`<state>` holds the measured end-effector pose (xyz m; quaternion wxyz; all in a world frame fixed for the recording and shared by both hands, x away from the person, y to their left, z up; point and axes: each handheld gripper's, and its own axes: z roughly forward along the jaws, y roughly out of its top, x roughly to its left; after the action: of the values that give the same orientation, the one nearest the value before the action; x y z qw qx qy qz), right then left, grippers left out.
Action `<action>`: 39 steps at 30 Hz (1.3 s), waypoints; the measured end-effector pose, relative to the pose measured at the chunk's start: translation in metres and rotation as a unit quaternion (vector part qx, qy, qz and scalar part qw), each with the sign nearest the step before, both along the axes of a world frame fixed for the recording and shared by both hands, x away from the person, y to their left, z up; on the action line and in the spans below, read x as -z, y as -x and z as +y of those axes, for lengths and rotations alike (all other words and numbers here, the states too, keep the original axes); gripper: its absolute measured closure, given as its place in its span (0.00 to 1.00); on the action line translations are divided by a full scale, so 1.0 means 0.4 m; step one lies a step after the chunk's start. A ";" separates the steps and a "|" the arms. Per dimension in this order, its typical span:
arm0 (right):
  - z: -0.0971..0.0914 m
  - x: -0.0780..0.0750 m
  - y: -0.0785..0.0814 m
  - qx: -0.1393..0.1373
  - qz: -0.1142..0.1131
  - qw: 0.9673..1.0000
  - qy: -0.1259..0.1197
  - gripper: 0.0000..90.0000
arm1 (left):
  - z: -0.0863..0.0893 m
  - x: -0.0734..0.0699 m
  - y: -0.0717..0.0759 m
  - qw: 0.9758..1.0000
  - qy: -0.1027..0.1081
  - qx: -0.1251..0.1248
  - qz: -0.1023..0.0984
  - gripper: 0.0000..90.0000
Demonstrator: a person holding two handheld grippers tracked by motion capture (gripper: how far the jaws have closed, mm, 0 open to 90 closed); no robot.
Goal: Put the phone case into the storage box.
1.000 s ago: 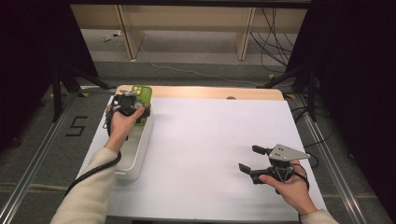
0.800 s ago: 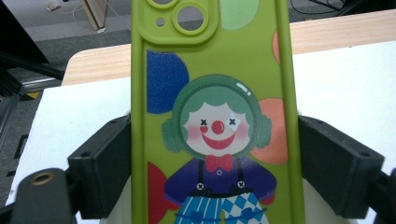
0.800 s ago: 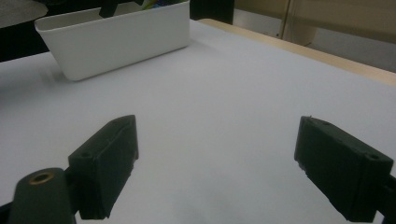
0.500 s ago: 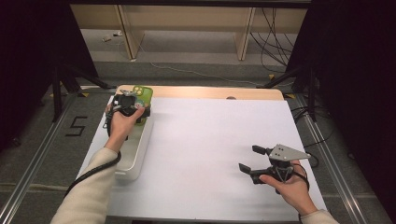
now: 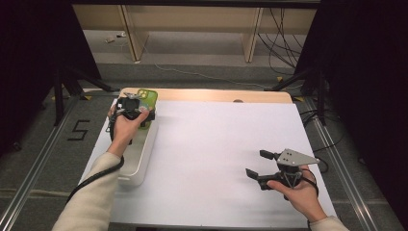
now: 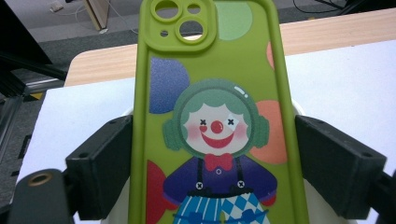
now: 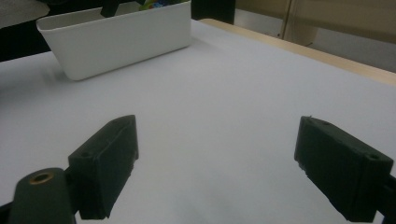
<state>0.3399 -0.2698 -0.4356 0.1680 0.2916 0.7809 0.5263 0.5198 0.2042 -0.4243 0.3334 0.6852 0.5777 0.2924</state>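
Observation:
A lime-green phone case point(image 6: 215, 116) printed with a clown stands upright between the jaws of my left gripper point(image 6: 212, 154), whose pads press on its two long sides. In the high view the left gripper point(image 5: 140, 107) holds the phone case point(image 5: 149, 97) over the far end of a long white bin point(image 5: 143, 156) at the table's left edge. My right gripper point(image 5: 257, 163) hovers low over the white table sheet at the front right, its jaws wide apart with nothing between them. In its own view the right gripper point(image 7: 215, 154) faces the white bin point(image 7: 116, 39) across the bare sheet.
A white sheet point(image 5: 216, 139) covers the table, with a strip of wooden top point(image 5: 216, 95) showing along the far edge. Beyond the table lie a grey floor, cables and dark stands. A floor mark "5" point(image 5: 79, 130) sits to the left.

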 end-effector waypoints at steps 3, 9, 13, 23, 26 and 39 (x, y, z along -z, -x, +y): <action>0.000 0.000 0.000 0.000 0.000 1.000 0.000 0.16 | 0.004 -0.006 0.000 1.000 -0.005 0.003 -0.010 0.05; 0.002 0.001 0.000 -0.002 -0.001 1.000 0.000 0.16 | 0.014 -0.005 -0.002 1.000 0.020 0.007 -0.011 0.03; 0.002 0.001 0.000 -0.002 0.001 1.000 -0.001 0.16 | 0.013 -0.006 -0.002 1.000 0.020 0.009 -0.012 0.03; 0.001 0.000 0.000 -0.002 -0.002 1.000 0.000 0.16 | 0.007 -0.014 0.002 1.000 0.007 0.012 -0.016 0.00; 0.001 0.000 0.000 -0.002 0.000 1.000 0.000 0.16 | 0.005 -0.022 0.003 1.000 0.008 0.010 -0.022 0.00; 0.001 -0.001 0.000 -0.001 -0.001 1.000 0.000 0.16 | 0.007 -0.043 0.015 1.000 0.013 0.008 -0.026 0.00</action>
<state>0.3399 -0.2696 -0.4354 0.1686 0.2900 0.7809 0.5269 0.5139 0.2070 -0.4070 0.3598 0.6773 0.5675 0.2998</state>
